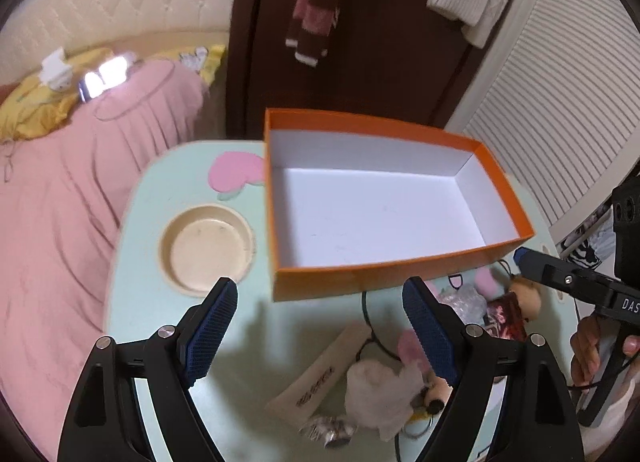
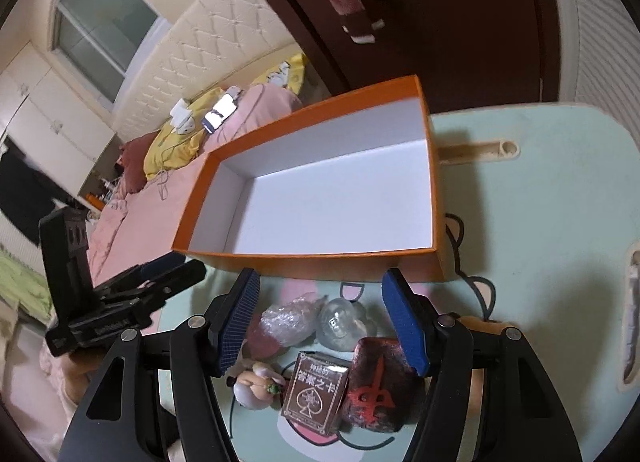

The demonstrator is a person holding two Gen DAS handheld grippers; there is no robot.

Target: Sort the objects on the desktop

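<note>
While both claws hover with jaws spread wide, holding nothing:

- mint bench [image 2: 560, 198]
- orange box [image 1: 400, 274] (white inside) at the bench's middle
- left claw [image 1: 320, 336], right claw [image 2: 320, 318]
- card deck [image 2: 314, 396] and red-marked pouch [image 2: 380, 386] beneath the right claw, just before the box

My two grippers carry blue cross-hatched pads [image 1: 210, 336] on black frames. The rectangular cardboard box [image 2: 320, 260] is orange outside, white inside. The small tabletop [image 1: 172, 318] is mint green with pink cartoon print.
</note>
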